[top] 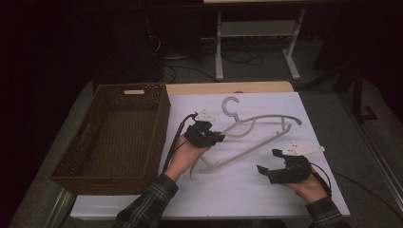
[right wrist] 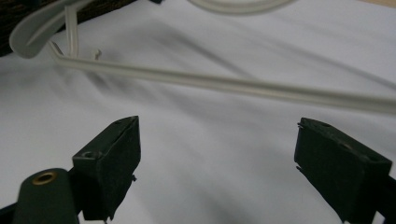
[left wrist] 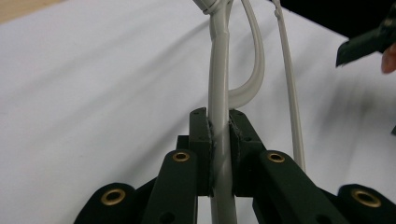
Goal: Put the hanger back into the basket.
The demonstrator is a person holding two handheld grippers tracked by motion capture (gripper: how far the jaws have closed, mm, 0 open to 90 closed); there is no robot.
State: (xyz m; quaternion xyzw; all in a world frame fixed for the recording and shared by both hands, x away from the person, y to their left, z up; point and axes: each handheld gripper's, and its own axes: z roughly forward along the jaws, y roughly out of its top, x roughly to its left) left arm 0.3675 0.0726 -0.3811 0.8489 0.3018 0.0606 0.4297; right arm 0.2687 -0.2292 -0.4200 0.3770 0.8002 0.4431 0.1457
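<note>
We see open white tabletop (top: 266, 190) before and right of the hanger (top: 256, 124); the wicker basket (top: 114, 137) walls off the left side.

**Materials and finishes in front of you**

Your hanger (top: 259, 124) looks like smooth off-white plastic with a faint sheen. The basket (top: 95, 142) is rough brown wicker, matt. A smooth, matt white sheet (top: 247, 190) covers the bench, whose bare edge (top: 214, 88) looks like pale wood. Each claw (left wrist: 219, 135) (right wrist: 224, 163) is matt black plastic with brass-coloured rivets. Your sleeves (top: 147, 209) are plaid cloth.
</note>
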